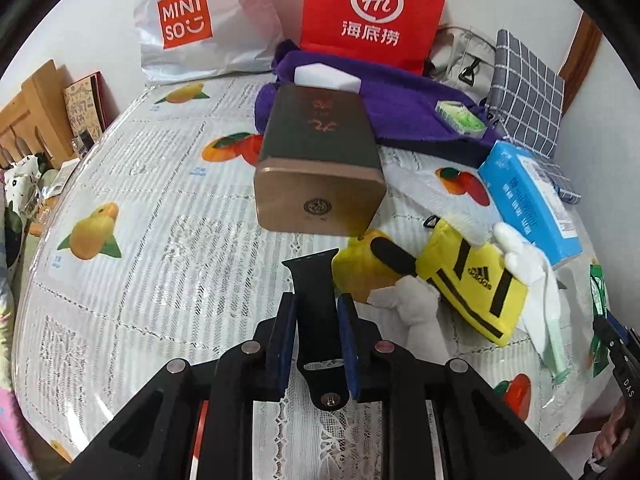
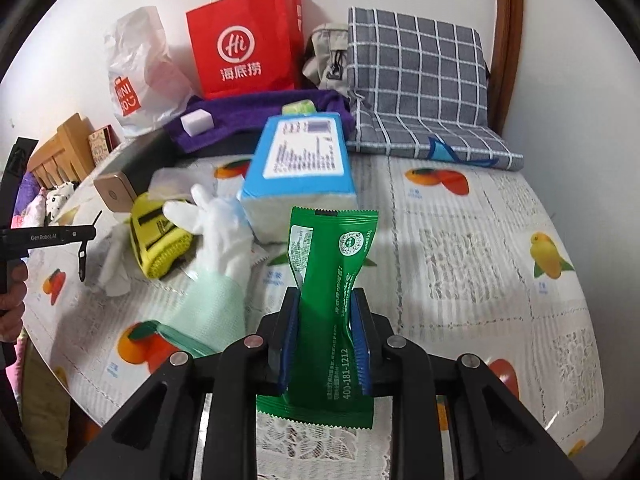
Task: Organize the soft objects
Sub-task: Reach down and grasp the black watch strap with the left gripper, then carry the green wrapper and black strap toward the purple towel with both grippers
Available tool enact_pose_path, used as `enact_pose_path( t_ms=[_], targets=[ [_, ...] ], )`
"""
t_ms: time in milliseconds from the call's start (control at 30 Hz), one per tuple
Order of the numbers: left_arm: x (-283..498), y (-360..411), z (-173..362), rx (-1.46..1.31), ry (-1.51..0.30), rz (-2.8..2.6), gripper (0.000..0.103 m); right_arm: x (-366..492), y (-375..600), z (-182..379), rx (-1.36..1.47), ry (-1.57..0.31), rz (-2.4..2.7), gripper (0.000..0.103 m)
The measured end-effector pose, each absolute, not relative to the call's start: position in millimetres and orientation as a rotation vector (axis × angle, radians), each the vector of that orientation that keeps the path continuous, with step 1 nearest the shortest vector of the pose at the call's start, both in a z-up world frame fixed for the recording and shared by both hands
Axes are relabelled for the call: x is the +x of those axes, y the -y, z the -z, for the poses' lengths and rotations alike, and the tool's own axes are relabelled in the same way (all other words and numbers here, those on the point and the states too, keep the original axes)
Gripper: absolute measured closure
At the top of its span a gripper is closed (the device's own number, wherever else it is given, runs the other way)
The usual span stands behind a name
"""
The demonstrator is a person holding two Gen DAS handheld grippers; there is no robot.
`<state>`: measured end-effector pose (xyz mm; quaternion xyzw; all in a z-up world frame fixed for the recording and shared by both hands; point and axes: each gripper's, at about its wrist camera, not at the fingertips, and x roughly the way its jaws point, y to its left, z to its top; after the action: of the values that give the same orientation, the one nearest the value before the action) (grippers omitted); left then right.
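Observation:
My left gripper point(image 1: 316, 304) is shut on a black watch strap point(image 1: 314, 280) and holds it above the table. My right gripper point(image 2: 326, 300) is shut on a green foil packet point(image 2: 334, 264), held upright above the table. A yellow plush toy point(image 1: 460, 276) with white limbs lies just right of the left gripper; it also shows in the right wrist view point(image 2: 158, 236). A white and mint glove point(image 2: 218, 240) lies left of the right gripper. A blue tissue pack point(image 2: 300, 164) lies beyond the packet. A purple towel point(image 1: 400, 100) lies at the back.
A brown box point(image 1: 320, 160) lies ahead of the left gripper. A red paper bag point(image 1: 376, 12), a white plastic bag point(image 1: 192, 20) and a grey checked cushion point(image 2: 416, 80) stand along the back wall. The table has a fruit-print cover point(image 1: 140, 200).

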<state>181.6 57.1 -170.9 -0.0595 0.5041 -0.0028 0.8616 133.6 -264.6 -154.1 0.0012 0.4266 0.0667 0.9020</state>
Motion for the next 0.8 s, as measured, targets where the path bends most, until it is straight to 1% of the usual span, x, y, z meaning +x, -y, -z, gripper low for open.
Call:
enact_pose_path(
  t_ms=[400,800],
  targets=[
    [183,-55,138,-0.125,-1.002,0.031,0.083,143,250,127,-0.013,-0.84,-0.165,0.079],
    [206,-55,101,-0.137,-0.955,0.058,0.083,176,234,93,-0.024,-0.784,-0.187,0.08]
  ],
)
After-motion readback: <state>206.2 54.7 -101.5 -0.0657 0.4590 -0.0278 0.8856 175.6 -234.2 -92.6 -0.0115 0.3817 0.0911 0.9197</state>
